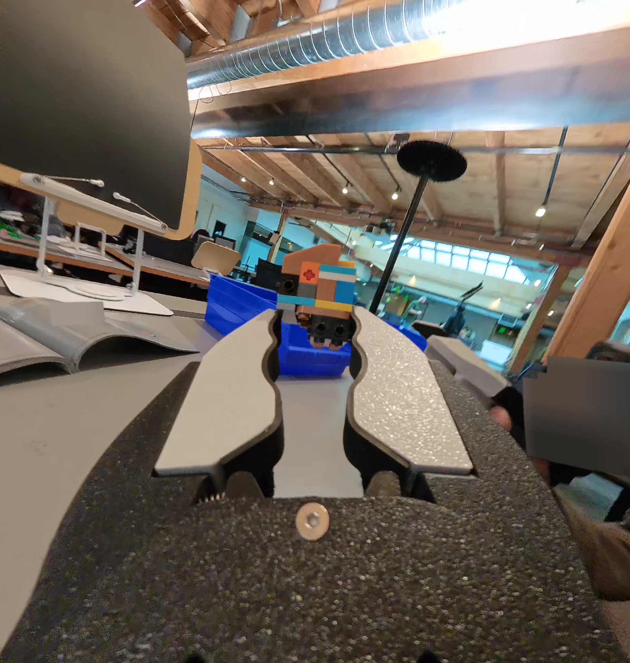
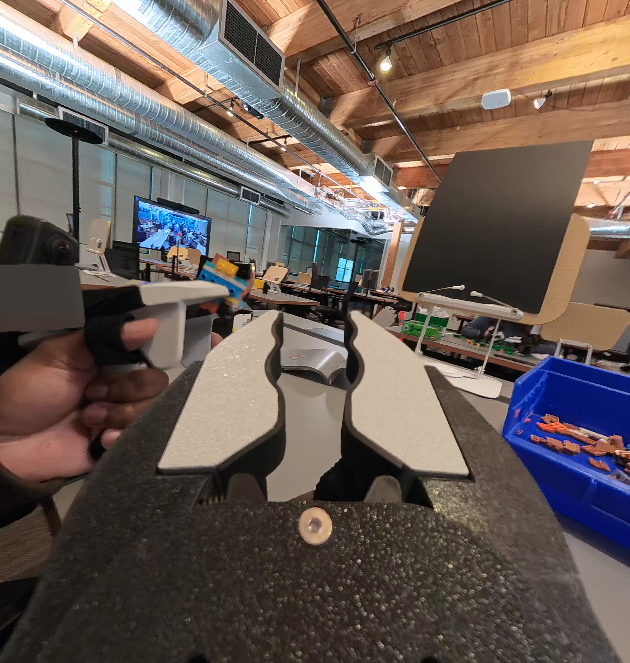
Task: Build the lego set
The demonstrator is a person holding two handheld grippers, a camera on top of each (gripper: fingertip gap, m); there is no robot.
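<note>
My left gripper is shut on a small lego model of brown, blue, teal, yellow and black bricks, held up above the grey table. The model also shows in the right wrist view, gripped at the tip of the left gripper, which a gloved hand holds at the left. My right gripper is open and empty, raised above the table, to the right of the left gripper. A blue bin with several loose brown and orange bricks stands to its right.
An open instruction booklet lies on the table at the left; it also shows in the right wrist view. A black board on a white stand rises behind it. The blue bin sits behind the held model. A black floor lamp stands beyond.
</note>
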